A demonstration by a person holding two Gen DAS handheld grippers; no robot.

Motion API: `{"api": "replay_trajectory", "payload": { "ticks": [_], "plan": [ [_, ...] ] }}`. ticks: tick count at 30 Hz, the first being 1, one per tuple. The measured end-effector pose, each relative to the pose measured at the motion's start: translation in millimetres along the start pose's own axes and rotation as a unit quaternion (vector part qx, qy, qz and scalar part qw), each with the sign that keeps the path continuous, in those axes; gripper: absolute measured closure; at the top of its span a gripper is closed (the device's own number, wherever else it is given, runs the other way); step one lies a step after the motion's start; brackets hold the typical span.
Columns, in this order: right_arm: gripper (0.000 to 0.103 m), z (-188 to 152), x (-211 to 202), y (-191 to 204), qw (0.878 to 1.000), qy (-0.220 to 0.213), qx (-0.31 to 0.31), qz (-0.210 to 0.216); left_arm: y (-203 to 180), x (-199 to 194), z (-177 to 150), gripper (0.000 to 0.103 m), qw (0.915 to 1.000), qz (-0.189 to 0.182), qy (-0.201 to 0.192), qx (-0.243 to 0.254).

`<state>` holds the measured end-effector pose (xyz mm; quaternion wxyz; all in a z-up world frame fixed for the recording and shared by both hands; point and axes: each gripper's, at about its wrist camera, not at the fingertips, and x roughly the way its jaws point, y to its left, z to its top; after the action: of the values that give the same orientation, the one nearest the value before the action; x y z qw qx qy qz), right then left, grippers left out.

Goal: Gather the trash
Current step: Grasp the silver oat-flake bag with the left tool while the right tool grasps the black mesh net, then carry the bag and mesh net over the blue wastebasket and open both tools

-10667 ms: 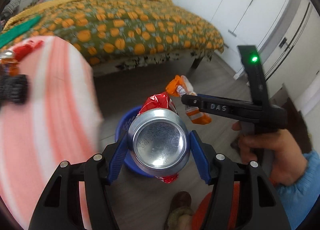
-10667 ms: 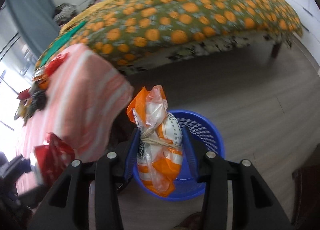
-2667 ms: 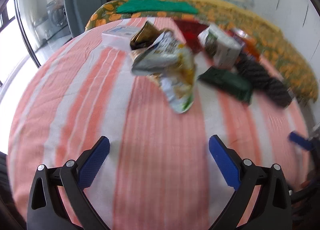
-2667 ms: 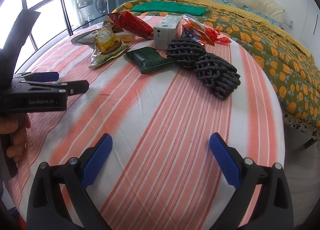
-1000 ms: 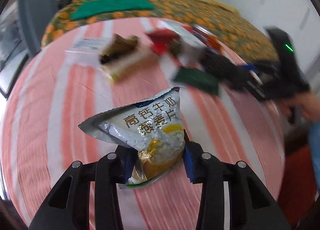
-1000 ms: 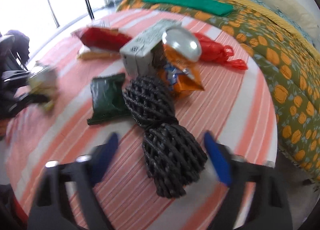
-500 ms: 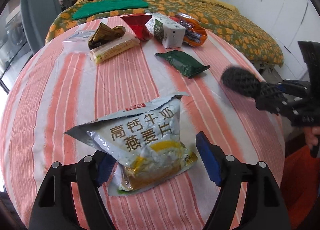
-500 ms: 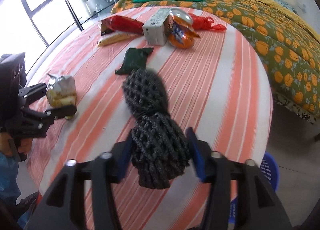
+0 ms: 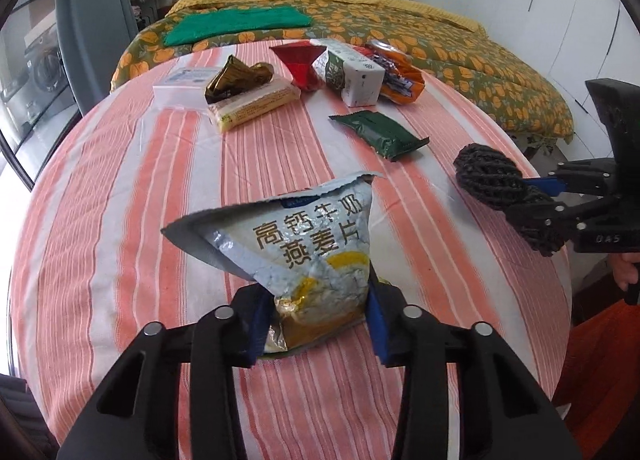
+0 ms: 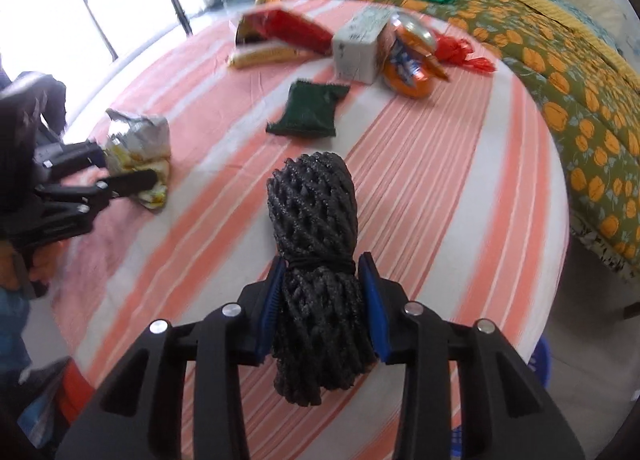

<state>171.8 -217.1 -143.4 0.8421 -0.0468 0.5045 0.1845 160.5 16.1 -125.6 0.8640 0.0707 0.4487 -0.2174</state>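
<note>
crumpled silver oat-flake bag [image 9: 308, 256] stands upright, torn top flared; black foam net bundle [image 10: 316, 256], tied at its middle, points forward.

Your two wrist cameras look steeply down along their fingers, close over the striped table [image 9: 120, 188], from opposite sides, sharing its clutter and each other's gripper.
</note>
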Motion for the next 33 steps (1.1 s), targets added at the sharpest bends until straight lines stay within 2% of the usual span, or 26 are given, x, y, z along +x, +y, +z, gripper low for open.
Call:
{"api": "replay_trajectory", "payload": {
  "ticks": [3, 6, 9, 16, 20, 25, 30, 33],
  "plan": [
    [0.066, -11.8, -20.3, -16.1, 0.998, -0.033, 0.040, 0.021, -13.4, -8.4, 4.2, 0.067, 0.9997, -0.019, -0.015, 0.004],
    [0.066, -22.9, -37.0, -37.8, 0.995, -0.057, 0.078, 0.030, -44.7, -17.3, 15.6, 0.067, 0.9983, -0.044, -0.030, 0.022],
    [0.066, -43.0, -58.1, -76.1, 0.988, -0.080, 0.129, 0.037, -78.4, -19.9, 27.7, 0.067, 0.9958, -0.074, -0.037, 0.039],
    [0.066, -90.0, -90.0, -152.3, 0.974, -0.108, 0.198, -0.024, -182.3, -5.6, 53.1, 0.067, 0.9840, -0.158, -0.032, 0.076],
    [0.066, -121.8, -92.0, -188.8, 0.965, -0.097, 0.230, -0.080, -248.3, 15.5, 58.9, 0.067, 0.9756, -0.197, -0.006, 0.097],
    [0.066, -164.2, -89.1, -232.4, 0.949, -0.086, 0.285, -0.105, -327.1, 57.5, 52.5, 0.067, 0.9657, -0.221, 0.037, 0.132],
    [0.066, -200.8, -77.0, -265.3, 0.935, -0.073, 0.328, -0.112, -377.2, 124.4, 38.3, 0.066, 0.9626, -0.215, 0.094, 0.136],
    [0.066, -214.7, -69.0, -281.7, 0.927, -0.070, 0.351, -0.108, -389.2, 156.4, 32.7, 0.066, 0.9633, -0.204, 0.114, 0.131]
  ]
}}
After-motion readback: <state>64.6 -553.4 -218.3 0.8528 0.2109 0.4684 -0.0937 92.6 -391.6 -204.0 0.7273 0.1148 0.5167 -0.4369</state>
